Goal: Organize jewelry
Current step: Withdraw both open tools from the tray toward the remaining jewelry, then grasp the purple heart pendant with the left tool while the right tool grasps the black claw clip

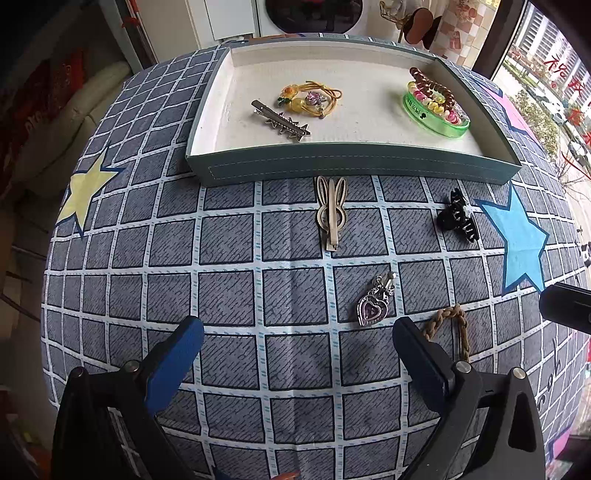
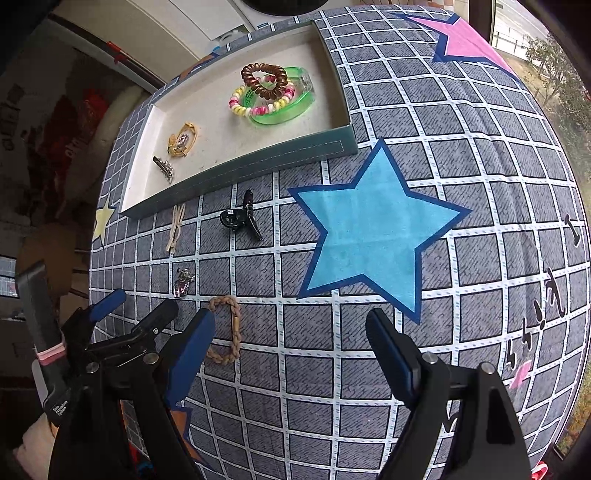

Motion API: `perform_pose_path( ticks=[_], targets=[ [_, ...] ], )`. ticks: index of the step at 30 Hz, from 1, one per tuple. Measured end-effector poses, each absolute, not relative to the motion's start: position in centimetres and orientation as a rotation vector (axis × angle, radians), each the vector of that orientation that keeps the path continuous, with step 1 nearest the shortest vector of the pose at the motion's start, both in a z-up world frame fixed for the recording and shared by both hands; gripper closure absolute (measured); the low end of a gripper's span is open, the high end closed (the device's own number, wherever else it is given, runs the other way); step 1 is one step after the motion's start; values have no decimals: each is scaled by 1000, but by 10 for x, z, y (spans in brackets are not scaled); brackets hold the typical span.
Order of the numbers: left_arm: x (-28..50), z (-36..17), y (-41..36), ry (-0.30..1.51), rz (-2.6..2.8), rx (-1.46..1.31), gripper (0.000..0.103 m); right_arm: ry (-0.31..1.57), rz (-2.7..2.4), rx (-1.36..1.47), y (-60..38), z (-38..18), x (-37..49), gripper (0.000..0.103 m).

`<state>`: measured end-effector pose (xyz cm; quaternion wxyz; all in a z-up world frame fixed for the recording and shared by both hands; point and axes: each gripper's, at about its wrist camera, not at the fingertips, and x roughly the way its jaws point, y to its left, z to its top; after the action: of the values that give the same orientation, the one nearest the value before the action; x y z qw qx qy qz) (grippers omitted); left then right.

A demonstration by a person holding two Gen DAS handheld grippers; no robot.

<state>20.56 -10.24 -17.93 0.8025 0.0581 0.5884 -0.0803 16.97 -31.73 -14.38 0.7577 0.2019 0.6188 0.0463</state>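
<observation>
A teal tray with a white floor holds a silver fishbone clip, a yellow ornament tie and a green bangle with spiral ties. On the checked cloth in front of it lie a beige rabbit clip, a black claw clip, a heart charm clip and a braided brown tie. My left gripper is open over bare cloth, with the heart clip just beyond its right finger. My right gripper is open and empty, the braided tie beside its left finger.
A blue star and a pink star are printed on the cloth, and a yellow star lies at the left. The table rounds off at left and right. A small stand stands behind the tray, and a window is at right.
</observation>
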Motion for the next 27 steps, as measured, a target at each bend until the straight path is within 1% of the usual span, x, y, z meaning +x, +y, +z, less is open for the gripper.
perform_pose_path(
  ticks=[13, 27],
  targets=[
    [212, -194, -106, 1282, -130, 120, 0, 1359, 112, 387, -304, -152, 196, 17],
    [222, -195, -116, 1265, -124, 115, 0, 1374, 142, 310, -278, -166, 238, 17]
  ],
)
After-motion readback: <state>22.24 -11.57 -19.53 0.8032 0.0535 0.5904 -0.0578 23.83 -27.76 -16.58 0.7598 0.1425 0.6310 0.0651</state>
